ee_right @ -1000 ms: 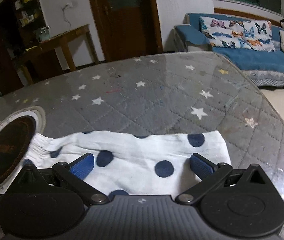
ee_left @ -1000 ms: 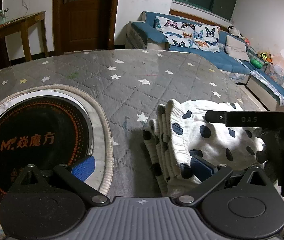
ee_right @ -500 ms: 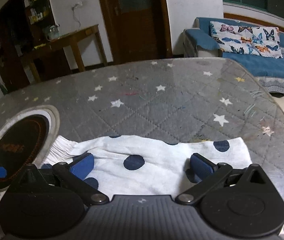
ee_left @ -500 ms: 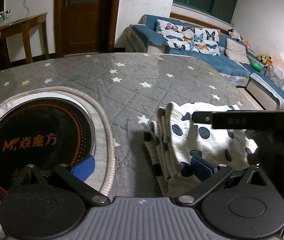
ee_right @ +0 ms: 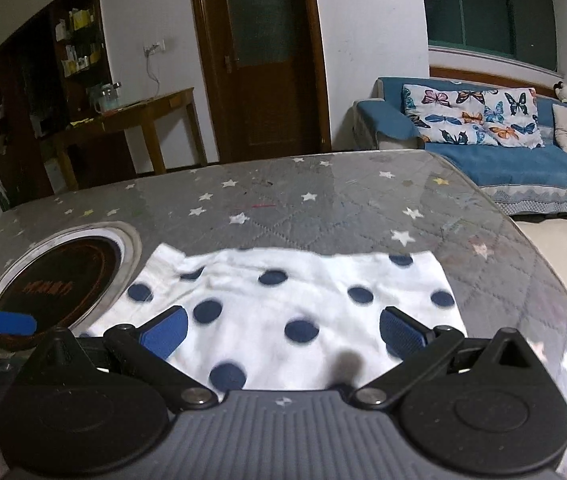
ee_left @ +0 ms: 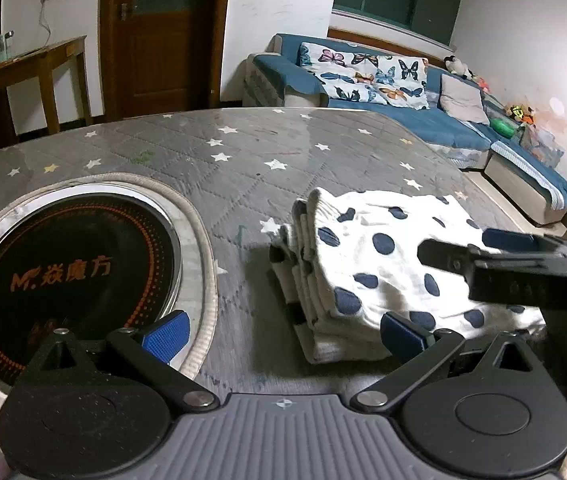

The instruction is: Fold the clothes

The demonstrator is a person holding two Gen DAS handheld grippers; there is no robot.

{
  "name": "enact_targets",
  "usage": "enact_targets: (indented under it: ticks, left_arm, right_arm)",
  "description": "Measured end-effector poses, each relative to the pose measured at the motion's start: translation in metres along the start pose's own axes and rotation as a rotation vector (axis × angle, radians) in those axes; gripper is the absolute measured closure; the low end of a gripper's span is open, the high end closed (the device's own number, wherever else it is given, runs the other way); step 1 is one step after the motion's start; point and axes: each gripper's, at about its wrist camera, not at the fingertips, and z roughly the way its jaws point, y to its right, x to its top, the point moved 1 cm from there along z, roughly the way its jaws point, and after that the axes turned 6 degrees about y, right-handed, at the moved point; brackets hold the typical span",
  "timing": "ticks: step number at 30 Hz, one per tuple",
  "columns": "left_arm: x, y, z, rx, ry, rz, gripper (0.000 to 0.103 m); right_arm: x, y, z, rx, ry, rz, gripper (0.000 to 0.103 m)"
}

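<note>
A white garment with dark blue dots (ee_left: pixel 383 264) lies folded in a thick stack on the grey star-quilted table (ee_left: pixel 211 160). In the left wrist view its elastic waistband edge faces left. My left gripper (ee_left: pixel 281 330) is open just above the table, to the near left of the stack, holding nothing. The right gripper (ee_left: pixel 495 252) reaches in from the right above the stack. In the right wrist view the folded garment (ee_right: pixel 283 304) lies flat below my open right gripper (ee_right: pixel 283 332), whose blue pads hold nothing.
A round black induction hob (ee_left: pixel 63 276) with orange lettering is set into the table at the left, also seen as the hob (ee_right: pixel 55 284) in the right wrist view. A blue sofa (ee_left: pixel 403 96), a wooden side table (ee_right: pixel 139 120) and a door stand beyond the table's far edge.
Both grippers have lifted up and back from the folded garment. More of the stack's top shows in the right wrist view. The garment itself has stayed in place.
</note>
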Motion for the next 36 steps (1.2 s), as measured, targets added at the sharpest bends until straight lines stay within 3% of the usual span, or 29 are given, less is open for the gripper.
enact_targets:
  ticks: [14,36]
  left_arm:
    - [-0.021,0.009,-0.024,-0.039,0.034,0.049,0.0]
    - [-0.043,0.02,-0.038,-0.091,0.034,0.104,0.0]
  right_arm:
    - [-0.041,-0.018,-0.055,-0.062,0.07,-0.019,0.0]
    - [-0.072,-0.026,-0.083,-0.155,0.094,0.046,0.0]
